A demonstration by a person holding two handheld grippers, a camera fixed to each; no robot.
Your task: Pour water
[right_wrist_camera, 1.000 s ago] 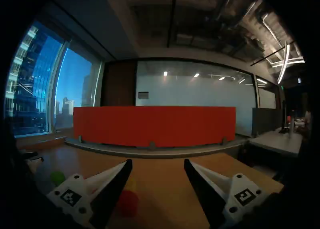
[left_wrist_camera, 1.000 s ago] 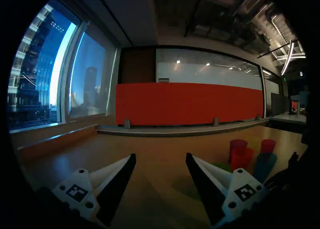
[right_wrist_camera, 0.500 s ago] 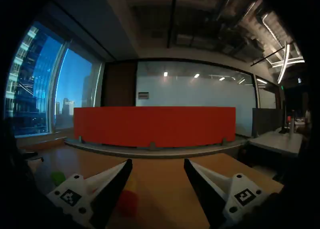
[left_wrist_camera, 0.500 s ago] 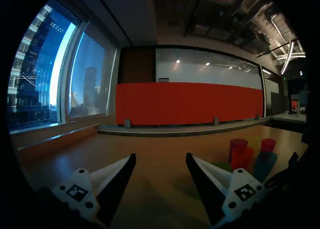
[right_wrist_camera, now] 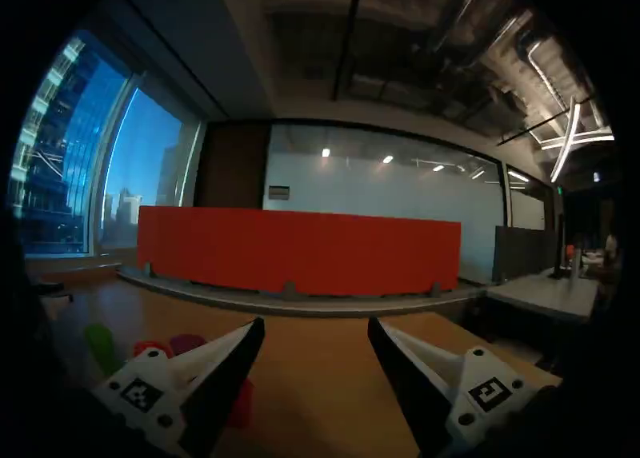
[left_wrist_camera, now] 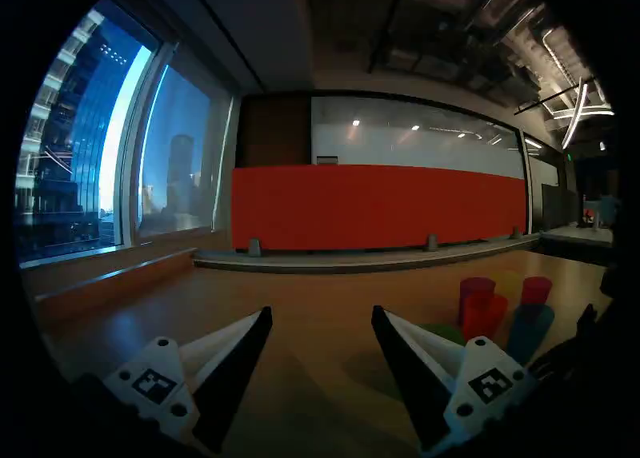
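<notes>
In the left gripper view my left gripper [left_wrist_camera: 321,312] stands wide apart with nothing between its fingers, above the wooden table [left_wrist_camera: 320,286]; the coloured cups [left_wrist_camera: 483,312] stand clustered on it to the right, just past the right finger. In the right gripper view my right gripper [right_wrist_camera: 315,324] is likewise spread wide and holding nothing; the coloured cups [right_wrist_camera: 182,344] sit low left, partly behind its left finger

L gripper [left_wrist_camera: 322,322], R gripper [right_wrist_camera: 316,330]: agape

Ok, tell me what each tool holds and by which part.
Nothing. The left tool and the right tool are both open and empty; the cups stand untouched.
</notes>
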